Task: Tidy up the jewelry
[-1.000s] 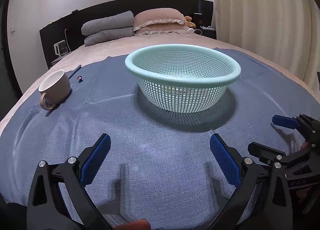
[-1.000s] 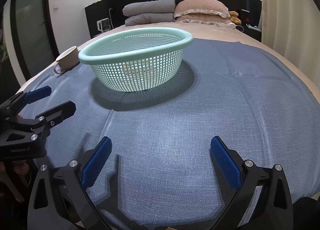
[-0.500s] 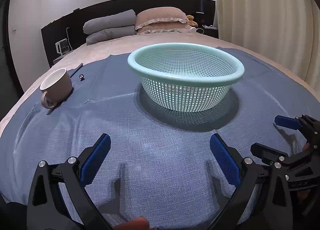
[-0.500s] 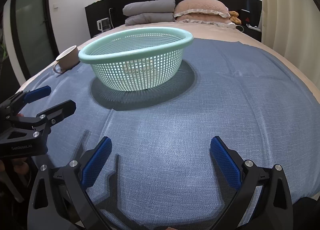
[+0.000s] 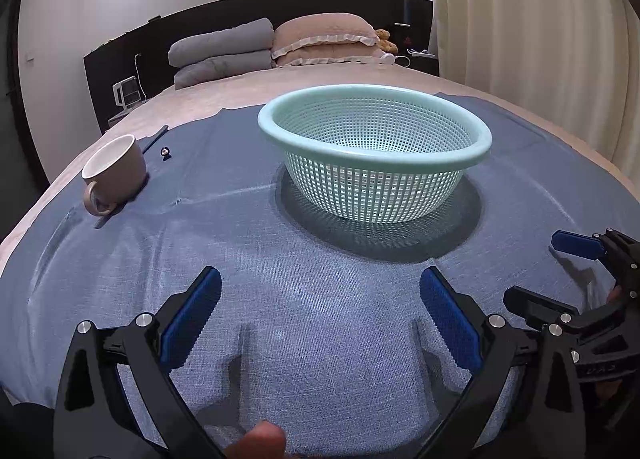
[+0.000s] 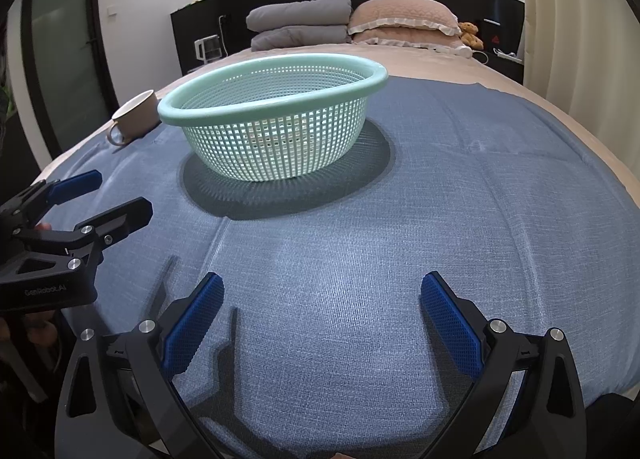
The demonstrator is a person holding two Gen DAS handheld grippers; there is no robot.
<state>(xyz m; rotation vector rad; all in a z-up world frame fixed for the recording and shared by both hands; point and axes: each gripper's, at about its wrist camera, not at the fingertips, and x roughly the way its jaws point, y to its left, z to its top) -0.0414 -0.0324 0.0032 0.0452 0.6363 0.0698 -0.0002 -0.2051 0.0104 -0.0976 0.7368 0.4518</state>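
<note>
Your left gripper [image 5: 320, 311] sits low in the centre of its frame, jaws spread wide with nothing between the blue pads, only blue cloth [image 5: 320, 339] beneath. Your right gripper [image 6: 322, 313] is the same in its own view: fully spread, empty, over bare cloth. Each tool shows in the other's camera, the right one at the lower right edge of the left view, the left one at the left edge of the right view, both parted there too. A fingertip [image 5: 260, 439] peeks in at the bottom centre of the left view.

Past the jaws, a mint basket [image 5: 374, 131] stands upright in the middle of the left frame, on the cloth. You cannot tell what, if anything, lies inside it. At the left, a beige cup [image 5: 116, 165] stands tilted with its handle toward you. Just beyond it, upper left, a small dark ring-like piece [image 5: 165, 152] lies on the cloth, too small to identify. Pillows [image 5: 320, 39] fill the top centre.
</note>
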